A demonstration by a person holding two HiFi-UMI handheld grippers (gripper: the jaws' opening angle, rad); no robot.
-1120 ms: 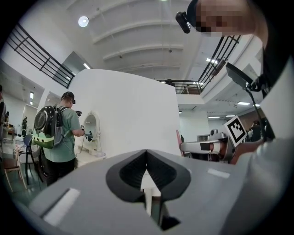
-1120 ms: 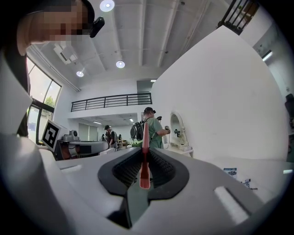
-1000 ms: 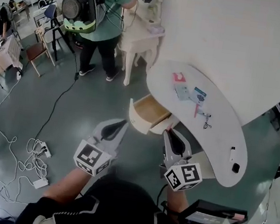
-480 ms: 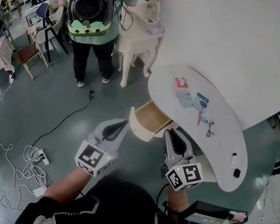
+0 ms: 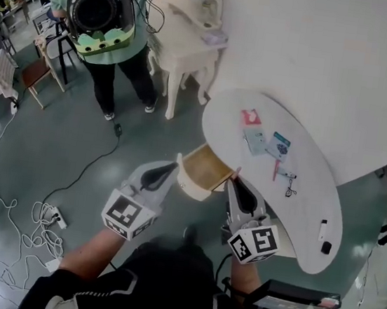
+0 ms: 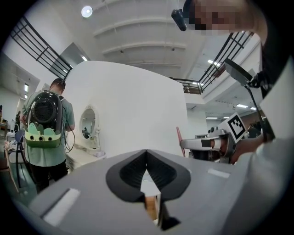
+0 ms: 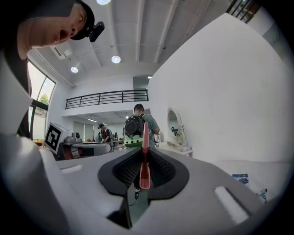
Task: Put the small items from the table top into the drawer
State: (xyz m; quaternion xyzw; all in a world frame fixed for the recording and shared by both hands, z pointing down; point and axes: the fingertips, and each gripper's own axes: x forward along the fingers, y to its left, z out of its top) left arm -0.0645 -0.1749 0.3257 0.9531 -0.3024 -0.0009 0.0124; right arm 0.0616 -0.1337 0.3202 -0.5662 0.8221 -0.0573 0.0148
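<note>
Here, right gripper [image 7: 145, 151] clamps pink stick [image 7: 144, 176] upright.

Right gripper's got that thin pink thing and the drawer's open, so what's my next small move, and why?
Probably ease the right gripper a little left, over the open drawer, then release. Its jaws are clamped on the thin pink stick, and its tips sit right beside the drawer's edge, not yet above its wooden bottom.
</note>
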